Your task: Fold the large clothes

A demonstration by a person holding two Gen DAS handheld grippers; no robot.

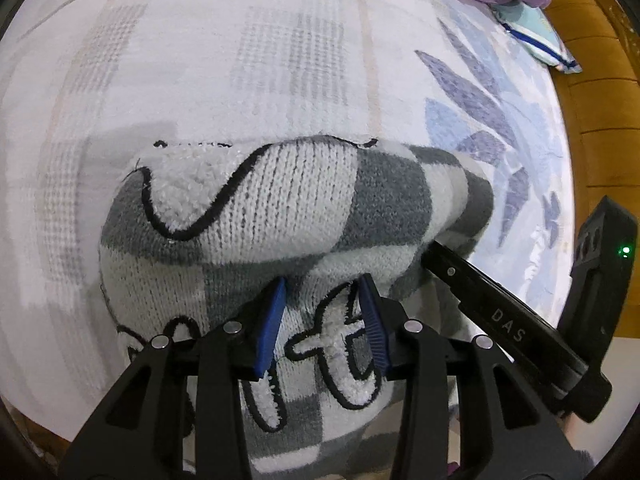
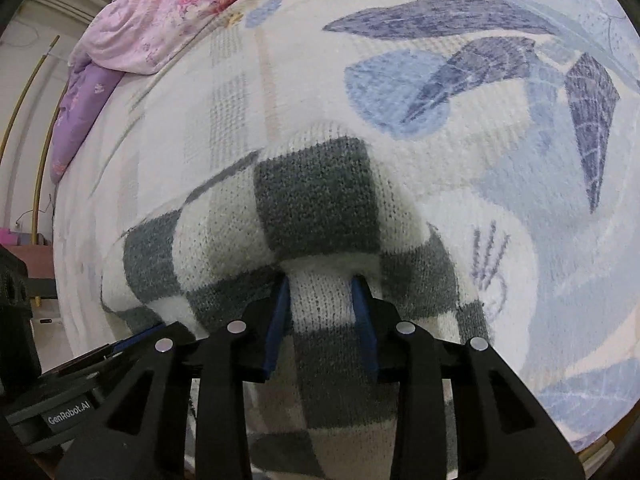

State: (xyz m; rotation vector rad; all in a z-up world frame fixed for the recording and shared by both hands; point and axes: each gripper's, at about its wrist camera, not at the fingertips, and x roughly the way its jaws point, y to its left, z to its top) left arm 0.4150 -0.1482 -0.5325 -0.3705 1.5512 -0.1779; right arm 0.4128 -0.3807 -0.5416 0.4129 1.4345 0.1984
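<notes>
A thick grey-and-white checkered knit garment with black-outlined fluffy patches is bunched over the front of a bed. My left gripper is shut on a fold of it, the blue pads pressing the knit between them. My right gripper is shut on another bunched fold of the same garment. The right gripper's black body shows at the right of the left wrist view, close beside the left one. The garment's lower part hangs below both grippers, hidden.
The bed sheet is white with grey checks and blue leaf prints. A pink-purple quilt is piled at the far end. A small blue-striped cushion lies by the wooden bed edge.
</notes>
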